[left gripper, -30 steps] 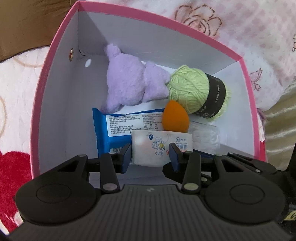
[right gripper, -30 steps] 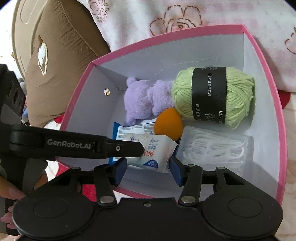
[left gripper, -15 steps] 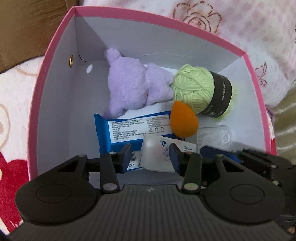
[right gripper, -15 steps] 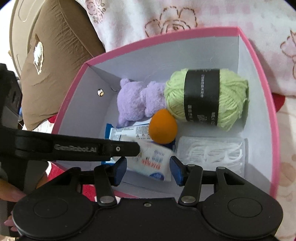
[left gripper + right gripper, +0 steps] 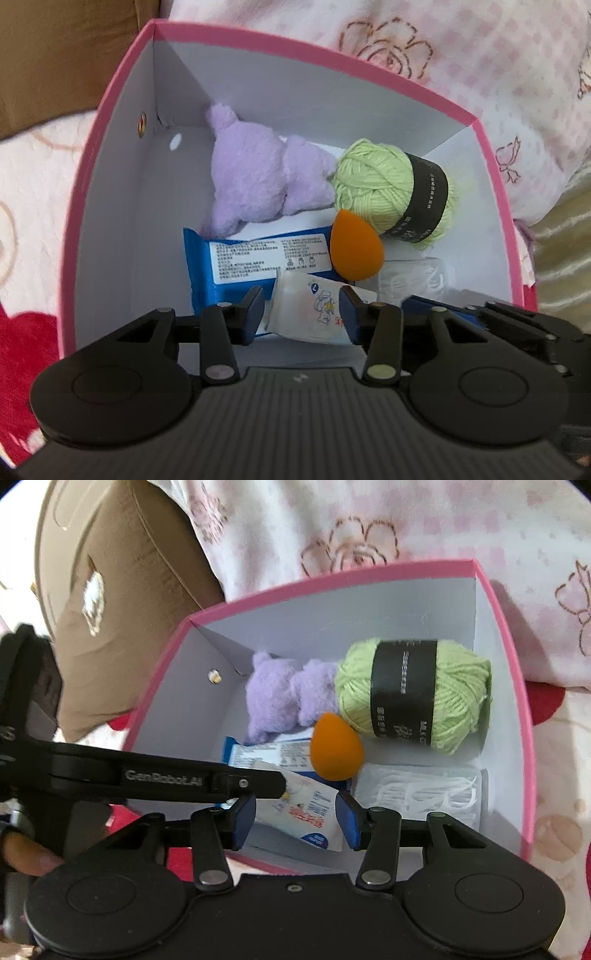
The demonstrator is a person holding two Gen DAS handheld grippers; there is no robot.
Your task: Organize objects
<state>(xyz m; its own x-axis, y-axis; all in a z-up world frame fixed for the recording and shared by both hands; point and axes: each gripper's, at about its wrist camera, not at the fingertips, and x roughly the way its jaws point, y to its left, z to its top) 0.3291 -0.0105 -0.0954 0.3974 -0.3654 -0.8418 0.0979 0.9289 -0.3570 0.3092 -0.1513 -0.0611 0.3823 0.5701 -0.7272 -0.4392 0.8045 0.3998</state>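
Note:
A pink box holds a purple plush toy, a green yarn ball, an orange sponge egg, a blue wipes pack, a clear floss-pick box and a white tissue pack. My left gripper is shut on the tissue pack, which sits tilted inside the box. My right gripper is open at the box's near rim, its jaws either side of the pack.
The box stands on a floral pink and white blanket. A brown cardboard box is at the back left. The left gripper's arm crosses the right wrist view.
Both grippers have risen and pulled back a little from the box. The tissue pack has tipped up and shifted in my left gripper.

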